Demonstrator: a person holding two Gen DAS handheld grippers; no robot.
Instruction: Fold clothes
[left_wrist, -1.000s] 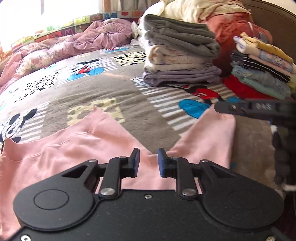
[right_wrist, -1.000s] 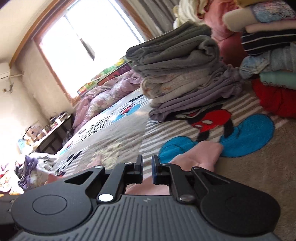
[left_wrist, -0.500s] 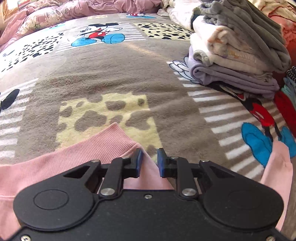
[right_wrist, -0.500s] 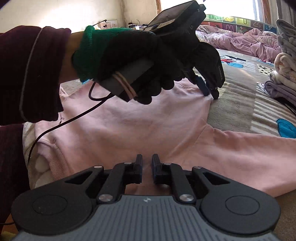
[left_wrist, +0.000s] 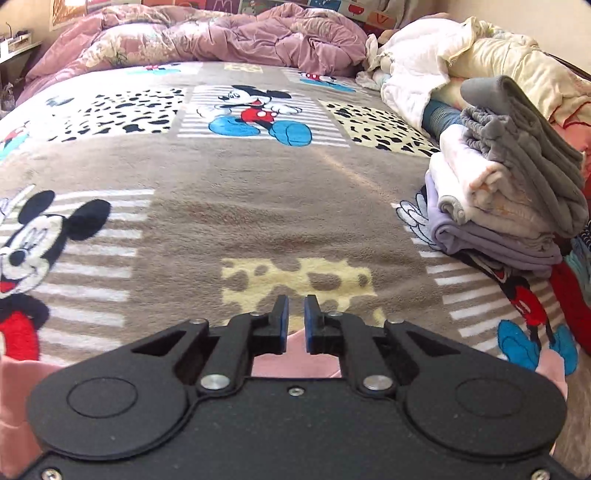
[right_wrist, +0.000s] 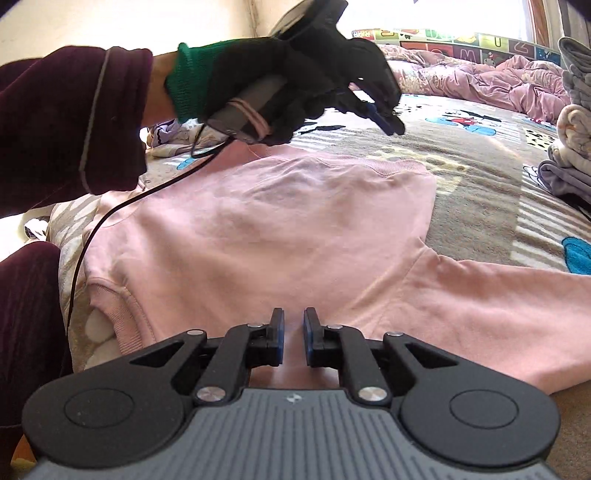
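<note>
Up comes the left gripper (left_wrist: 294, 325), and its view has swung off the pink cloth toward the far end of the bed: only a strip of the pink sweatshirt (right_wrist: 280, 236) shows along the bottom edge of the left wrist frame now. Its blue-padded fingers stand a narrow gap apart with nothing between them. From the right wrist view that same gripper sits at upper centre, gripped by a black-gloved hand (right_wrist: 266, 85) with a green cuff and a dark maroon sleeve, raised clear above the garment, a black cable (right_wrist: 110, 218) trailing down the left side. The sweatshirt lies spread flat on the cartoon-mouse blanket (left_wrist: 229, 206) across the middle of the frame, one sleeve reaching out to the lower right. The right gripper (right_wrist: 293, 341) hovers low over the near part of the cloth, fingers slightly apart, holding nothing. Folded clothes (left_wrist: 506, 192) are stacked at the right edge, and a rumpled mauve quilt (left_wrist: 229, 37) is bunched along the top.
</note>
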